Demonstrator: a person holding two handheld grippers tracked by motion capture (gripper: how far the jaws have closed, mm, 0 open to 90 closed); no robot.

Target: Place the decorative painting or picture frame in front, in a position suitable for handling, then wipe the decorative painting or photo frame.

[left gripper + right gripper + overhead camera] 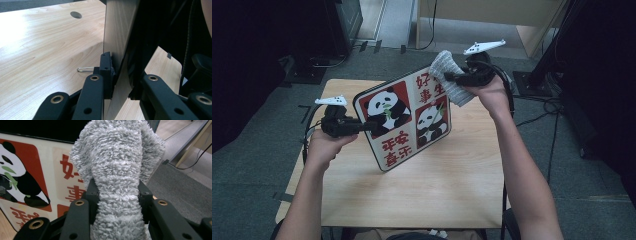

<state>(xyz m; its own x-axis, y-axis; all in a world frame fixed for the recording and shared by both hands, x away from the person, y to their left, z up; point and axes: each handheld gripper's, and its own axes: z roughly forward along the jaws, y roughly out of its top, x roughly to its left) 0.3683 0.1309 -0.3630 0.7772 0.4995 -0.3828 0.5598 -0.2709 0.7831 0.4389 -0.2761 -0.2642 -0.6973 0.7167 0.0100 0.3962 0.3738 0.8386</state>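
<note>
1. High view: the left gripper [362, 125] clamps the left edge of the panda board [404, 117], tilted above the table [452, 180]; the right gripper [451, 76] holds a grey cloth [451, 80] against its top right corner.
2. Left gripper view: jaws pinch the board's edge.
3. Right gripper view: jaws squeeze the cloth.

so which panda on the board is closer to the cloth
The right-hand panda on the board, just below the cloth; the other panda sits nearer the left gripper.

Dim room, glare on tabletop, blurred near jaws
</note>
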